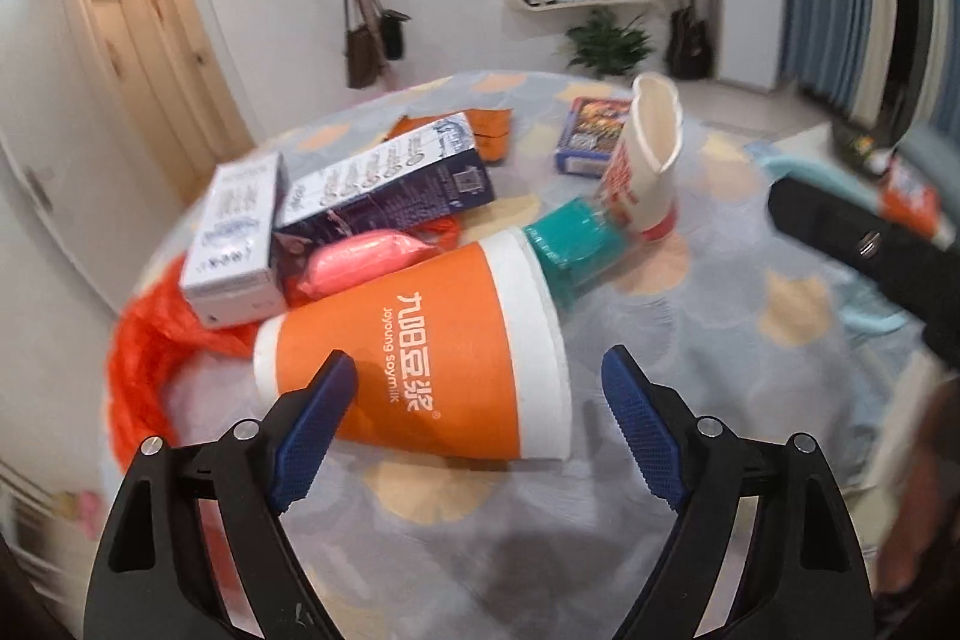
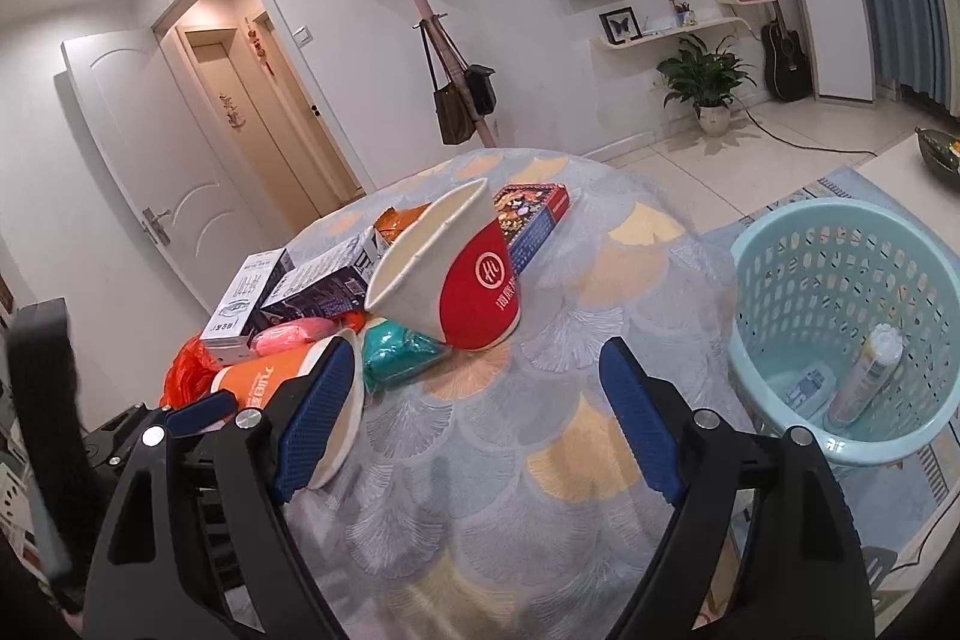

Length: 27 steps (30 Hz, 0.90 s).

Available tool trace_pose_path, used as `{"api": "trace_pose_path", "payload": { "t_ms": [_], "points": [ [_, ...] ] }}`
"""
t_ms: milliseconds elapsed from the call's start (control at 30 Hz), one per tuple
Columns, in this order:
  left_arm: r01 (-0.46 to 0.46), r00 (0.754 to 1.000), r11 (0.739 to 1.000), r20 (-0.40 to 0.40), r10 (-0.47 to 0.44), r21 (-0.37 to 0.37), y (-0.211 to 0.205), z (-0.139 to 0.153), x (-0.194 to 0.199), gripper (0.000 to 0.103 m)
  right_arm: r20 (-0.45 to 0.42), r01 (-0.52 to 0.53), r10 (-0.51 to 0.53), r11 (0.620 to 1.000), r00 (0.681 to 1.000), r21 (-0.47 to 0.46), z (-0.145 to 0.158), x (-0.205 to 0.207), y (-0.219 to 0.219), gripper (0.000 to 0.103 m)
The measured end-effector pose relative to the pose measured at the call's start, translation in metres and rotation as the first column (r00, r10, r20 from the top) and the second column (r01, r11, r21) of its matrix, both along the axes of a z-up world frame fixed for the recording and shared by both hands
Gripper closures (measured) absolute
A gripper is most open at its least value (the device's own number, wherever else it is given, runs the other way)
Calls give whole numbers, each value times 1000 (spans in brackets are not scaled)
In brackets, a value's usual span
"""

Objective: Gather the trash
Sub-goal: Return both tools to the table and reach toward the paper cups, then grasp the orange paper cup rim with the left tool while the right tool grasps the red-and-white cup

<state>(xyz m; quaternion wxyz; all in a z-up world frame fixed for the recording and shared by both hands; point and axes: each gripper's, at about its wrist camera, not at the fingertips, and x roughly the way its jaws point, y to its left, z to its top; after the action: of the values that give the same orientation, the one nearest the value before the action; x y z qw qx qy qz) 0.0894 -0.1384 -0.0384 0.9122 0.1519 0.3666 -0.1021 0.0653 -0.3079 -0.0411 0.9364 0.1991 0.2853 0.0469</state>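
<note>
An orange and white soymilk paper cup (image 1: 420,346) lies on its side on the round table, mouth to the right. My left gripper (image 1: 480,370) hovers just in front of it, open; its blue pads sit on either side of the cup without pressing on it. In the right wrist view the same cup (image 2: 258,382) shows at the left. My right gripper (image 2: 477,358) is open over bare tablecloth with nothing between its fingers. A squashed red and white paper cup (image 2: 444,274) and a teal packet (image 2: 399,352) lie just beyond it.
Behind the orange cup are a pink packet (image 1: 354,259), a white box (image 1: 234,244), a dark blue carton (image 1: 390,184), an orange plastic bag (image 1: 144,358) and a colourful box (image 1: 591,133). A light blue basket (image 2: 852,451) right of the table holds a tube (image 2: 867,376).
</note>
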Motion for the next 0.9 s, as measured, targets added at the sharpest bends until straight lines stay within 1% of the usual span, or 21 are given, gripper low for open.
{"api": "trace_pose_path", "payload": {
  "t_ms": [33,100,167,200,233,267,300,333,433,633,700,767,800,833,900],
  "points": [
    [-7,1000,1000,17,7,18,1,-1,-2,27,-2,-1,1,1000,1000,-4,-1,1,0,23],
    [0,999,1000,36,-1,26,5,0,-6,33,1,-6,6,1000,1000,-22,0,2,1,23],
    [12,999,998,36,-15,63,10,-3,-11,49,1,-6,6,999,1000,-45,3,6,4,23],
    [10,1000,996,22,-11,84,16,-6,-12,60,3,-12,12,999,1000,-50,6,9,5,23],
    [4,1000,997,9,-5,81,21,-8,-13,68,2,-18,18,998,1000,-52,7,11,7,23],
    [-3,1000,999,-6,3,50,32,-7,-14,72,1,-23,23,998,1000,-57,9,16,10,23],
    [-6,1000,999,-13,7,31,40,-6,-16,80,-2,-26,26,997,1000,-66,10,21,14,22],
    [-13,1000,1000,-15,13,19,47,-5,-18,85,-5,-25,25,997,1000,-74,10,25,17,21],
    [-30,1000,999,-6,30,-12,63,-1,-20,90,-33,2,-7,992,999,-125,11,38,32,19],
    [-51,999,996,11,52,-79,84,11,-25,95,-66,24,-36,983,997,-180,12,55,53,16],
    [-60,998,994,9,61,-91,90,12,-25,95,-88,42,-62,977,994,-207,11,62,58,16],
    [-74,997,994,5,75,-85,93,10,-23,95,-107,53,-78,975,991,-215,10,68,60,16],
    [-98,995,992,1,98,-76,97,6,-21,92,-120,54,-82,974,989,-221,8,72,60,16],
    [-108,994,991,-7,107,-75,99,5,-19,91,-139,53,-88,970,986,-236,6,77,62,16],
    [-139,989,987,-57,135,-84,105,-2,-10,90,-156,58,-103,961,982,-271,2,83,62,16]
  ]
}}
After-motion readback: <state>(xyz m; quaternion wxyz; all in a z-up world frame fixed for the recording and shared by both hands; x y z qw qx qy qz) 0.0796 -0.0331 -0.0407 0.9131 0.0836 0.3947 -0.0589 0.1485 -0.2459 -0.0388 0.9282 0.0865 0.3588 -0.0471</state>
